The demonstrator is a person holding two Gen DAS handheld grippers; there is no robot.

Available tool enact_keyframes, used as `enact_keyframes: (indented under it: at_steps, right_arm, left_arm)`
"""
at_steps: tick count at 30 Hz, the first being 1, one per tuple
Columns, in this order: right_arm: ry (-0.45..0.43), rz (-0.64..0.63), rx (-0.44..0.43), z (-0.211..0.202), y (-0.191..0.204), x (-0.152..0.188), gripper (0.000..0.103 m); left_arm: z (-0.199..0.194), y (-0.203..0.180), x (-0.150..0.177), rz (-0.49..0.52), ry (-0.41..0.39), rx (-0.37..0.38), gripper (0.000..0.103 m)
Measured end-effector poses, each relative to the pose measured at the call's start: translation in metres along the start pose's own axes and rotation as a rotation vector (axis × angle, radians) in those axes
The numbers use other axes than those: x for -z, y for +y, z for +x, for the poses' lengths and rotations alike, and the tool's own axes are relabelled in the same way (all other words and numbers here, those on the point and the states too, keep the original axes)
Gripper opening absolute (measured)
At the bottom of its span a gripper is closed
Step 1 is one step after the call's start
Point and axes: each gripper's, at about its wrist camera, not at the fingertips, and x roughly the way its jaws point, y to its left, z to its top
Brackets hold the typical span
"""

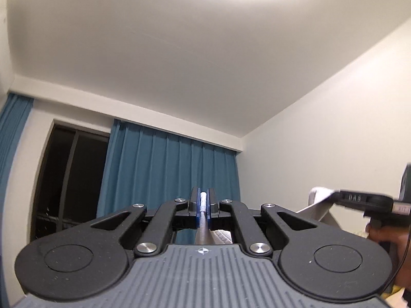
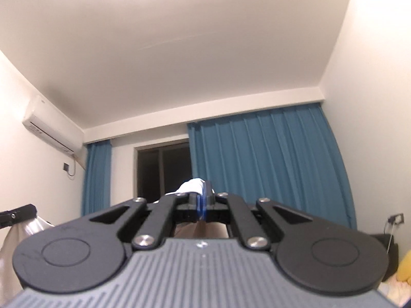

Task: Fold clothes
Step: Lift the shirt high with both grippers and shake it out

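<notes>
A pale, whitish garment is held up in the air between both grippers. In the left wrist view my left gripper [image 1: 203, 196] is shut on a thin edge of the garment [image 1: 221, 236], which hangs down behind the fingers. At the right, level with it, my right gripper [image 1: 336, 197] pinches a bunched corner, and a hand [image 1: 380, 233] holds its handle. In the right wrist view my right gripper [image 2: 204, 192] is shut on a white bunch of the garment [image 2: 191, 186]. The left gripper [image 2: 30, 209] shows at the left edge with cloth draped under it. Both grippers point upward.
Blue curtains [image 1: 167, 174] and a dark window [image 1: 69, 179] fill the wall ahead. An air conditioner [image 2: 51, 131] hangs on the left wall. A yellow object [image 2: 405, 267] and a dark box [image 2: 385, 246] sit low at the right.
</notes>
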Motion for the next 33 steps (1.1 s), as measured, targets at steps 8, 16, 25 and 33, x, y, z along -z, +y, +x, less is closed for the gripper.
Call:
enact_keyframes:
  at_steps: [8, 16, 25, 33]
  right_arm:
    - [0.112, 0.007, 0.023, 0.019, -0.006, 0.026, 0.003]
    - [0.216, 0.022, 0.124, 0.107, -0.056, 0.168, 0.003]
    - [0.455, 0.000, 0.248, 0.257, -0.134, 0.389, 0.003]
    - [0.844, -0.144, 0.307, 0.338, -0.203, 0.590, 0.004]
  left_arm:
    - [0.031, 0.002, 0.057, 0.011, 0.114, -0.058, 0.005]
    - [0.133, 0.055, 0.187, 0.055, 0.263, -0.124, 0.005]
    - [0.289, 0.132, 0.419, 0.044, 0.578, -0.171, 0.005]
    - [0.373, 0.169, 0.592, 0.014, 0.835, -0.220, 0.005]
